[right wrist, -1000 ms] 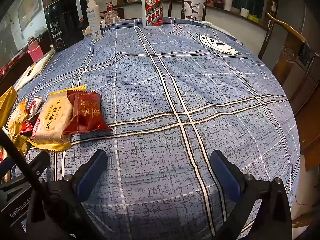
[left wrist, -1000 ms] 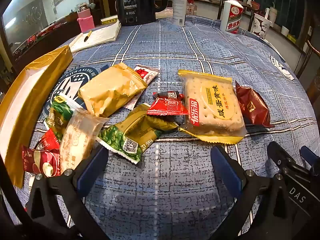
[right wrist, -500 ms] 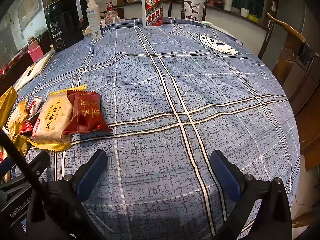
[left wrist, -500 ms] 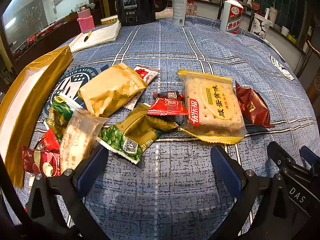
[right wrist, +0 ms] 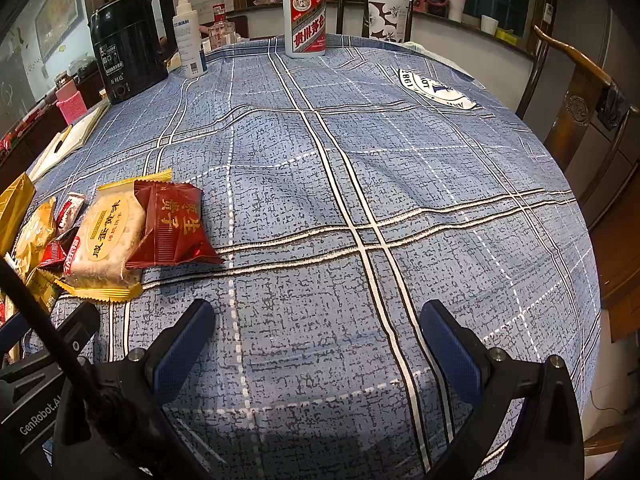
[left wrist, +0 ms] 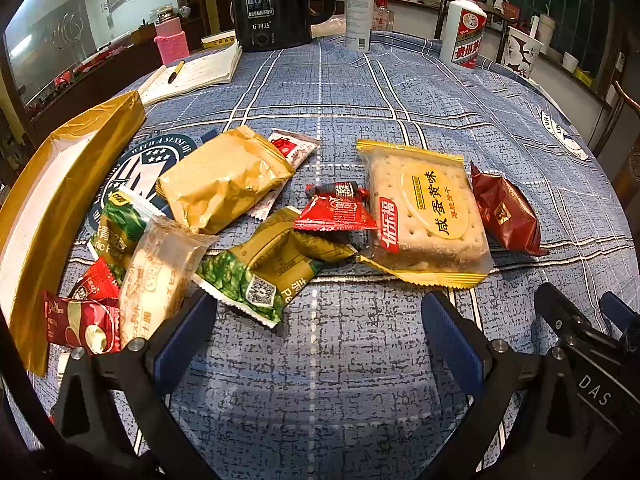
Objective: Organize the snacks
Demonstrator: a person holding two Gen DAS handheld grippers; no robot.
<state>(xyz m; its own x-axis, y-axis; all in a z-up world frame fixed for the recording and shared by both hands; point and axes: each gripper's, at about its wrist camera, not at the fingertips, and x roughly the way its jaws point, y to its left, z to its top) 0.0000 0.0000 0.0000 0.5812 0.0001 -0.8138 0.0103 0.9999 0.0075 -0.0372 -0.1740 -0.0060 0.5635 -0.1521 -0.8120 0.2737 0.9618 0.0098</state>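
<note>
Evidently nothing has changed over the last second: both claws hang where they were, and every snack lies just as it did. That suggests the sorting has not begun, or is paused before a first pick.

Seen from the left wrist, the left claw is spread wide and empty, low over the blue checked cloth near the front edge of the counter. Just ahead of it the snacks lie in a loose heap: a green pea packet nearest the left finger, a pale wafer packet beside it, a gold pouch behind, a small red sachet in the middle, and a big cracker pack to the right, with a dark red packet touching its far side. A long gold box runs along the counter's left edge, its white inside apparently bare; I judge it the likely place for the snacks.

The right claw is likewise spread and holds nothing, over bare cloth; the cracker pack and dark red packet lie off to its left. A kettle and a white bottle stand at the back edge, well apart from the heap.

With nothing moved, all the tidying remains. The pea packet looks the easiest first reach for the left claw, though thin wrappers lying flat may slip.
</note>
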